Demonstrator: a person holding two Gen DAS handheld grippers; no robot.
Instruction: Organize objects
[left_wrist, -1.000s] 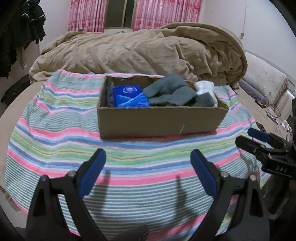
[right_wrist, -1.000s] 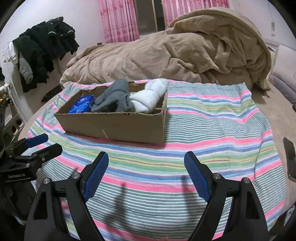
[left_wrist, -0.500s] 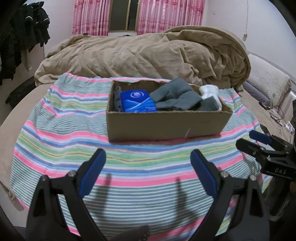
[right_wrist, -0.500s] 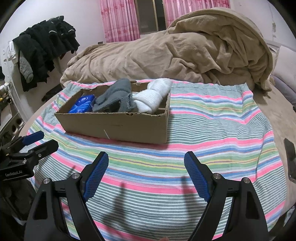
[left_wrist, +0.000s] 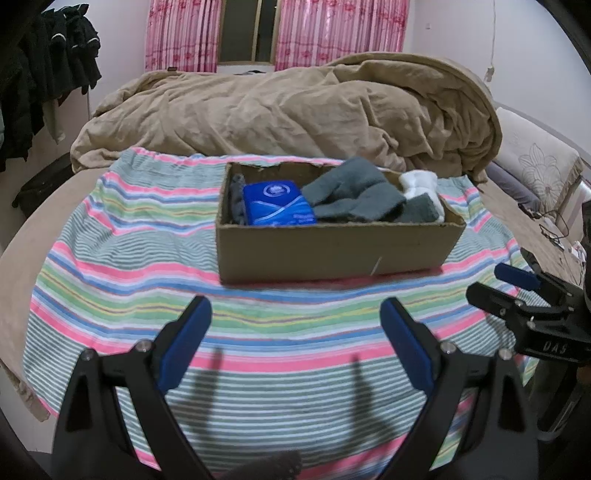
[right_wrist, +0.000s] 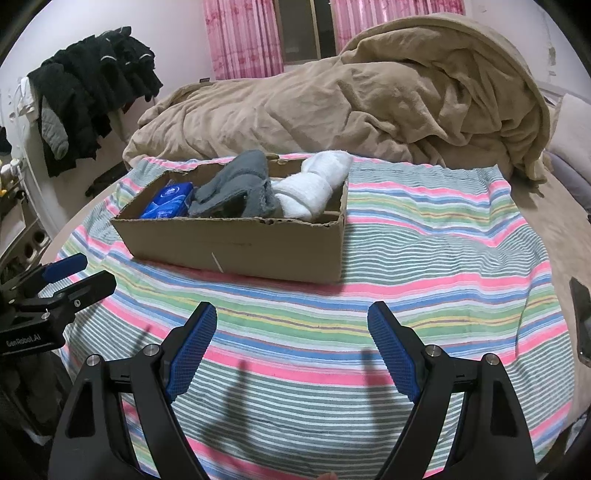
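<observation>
Black-framed, with blue pads, the left gripper (left_wrist: 295, 325) hovers level above the striped cloth (left_wrist: 122, 266), just in front of the cardboard box (left_wrist: 332, 251). Its jaws are spread wide and grasp nothing. The right gripper (right_wrist: 291, 328) takes the same pose in front of the cardboard box, jaws likewise released and empty. Each gripper shows at the edge of the other's view: the right gripper (left_wrist: 517, 295) appears to the right of the box front in the left wrist view, and the left gripper (right_wrist: 70, 277) appears to the left of the box front in the right wrist view. Neither touches the box.

The cardboard box (right_wrist: 236, 247) is open-topped and sits flat on the striped cloth, which is spread over the bed (right_wrist: 561, 221). Contents, from the left end of the box:
- a dark grey cloth item (left_wrist: 236, 195) against the left wall;
- a blue packet (left_wrist: 277, 203), lying tilted just beside it;
- grey socks (left_wrist: 354, 195) piled in the middle, rising above the rim;
- white socks (right_wrist: 314, 184) at the right end, also rising above the rim.

Behind the box lies a rumpled tan blanket (left_wrist: 295, 110). Pink curtains (left_wrist: 332, 33) hang beyond it. Dark clothing (right_wrist: 85, 92) hangs to the left of the box, well apart.
</observation>
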